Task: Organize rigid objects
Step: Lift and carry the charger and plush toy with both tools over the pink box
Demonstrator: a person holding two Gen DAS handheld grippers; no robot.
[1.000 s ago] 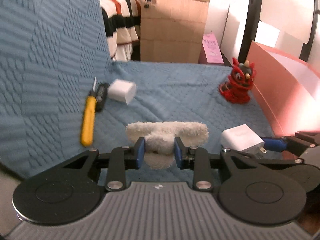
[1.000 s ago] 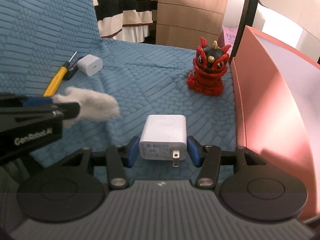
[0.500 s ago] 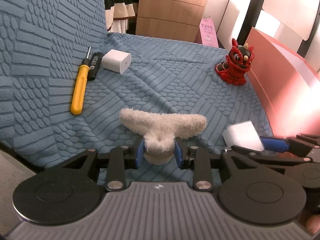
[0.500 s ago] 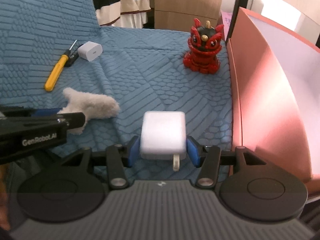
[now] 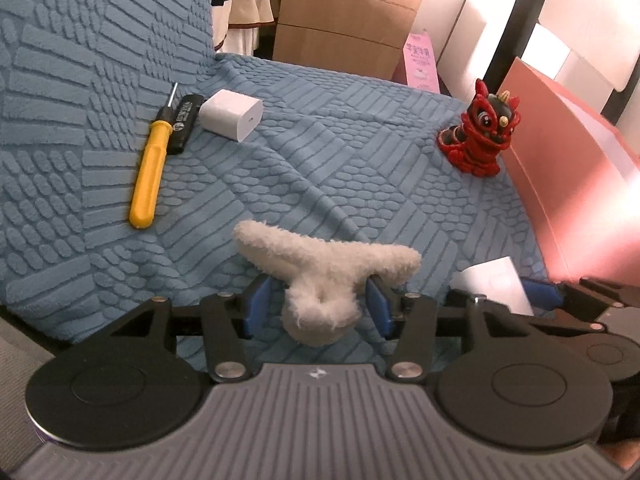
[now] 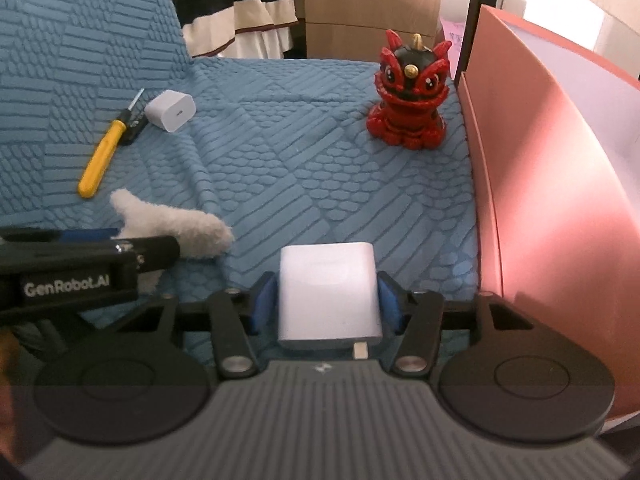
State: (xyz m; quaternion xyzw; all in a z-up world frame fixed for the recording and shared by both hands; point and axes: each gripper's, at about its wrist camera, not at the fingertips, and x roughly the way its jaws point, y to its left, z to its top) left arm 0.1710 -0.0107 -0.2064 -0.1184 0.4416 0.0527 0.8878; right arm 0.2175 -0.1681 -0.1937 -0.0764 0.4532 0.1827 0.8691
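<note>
Right tool pinches white charger, prong toward camera; left tool opening, fuzzy clip between.

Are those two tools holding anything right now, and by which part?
The right tool clamps the white plug charger by its sides. The left tool is opening around the fluffy white clip, no longer pressing it.

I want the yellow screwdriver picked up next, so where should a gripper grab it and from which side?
Judging from its pose, grip the yellow screwdriver across the middle of its handle, coming from above with one finger on each long side. It lies flat on the blue cover; toward its tip a black stick lies against it, so stay lower on the handle.
</note>
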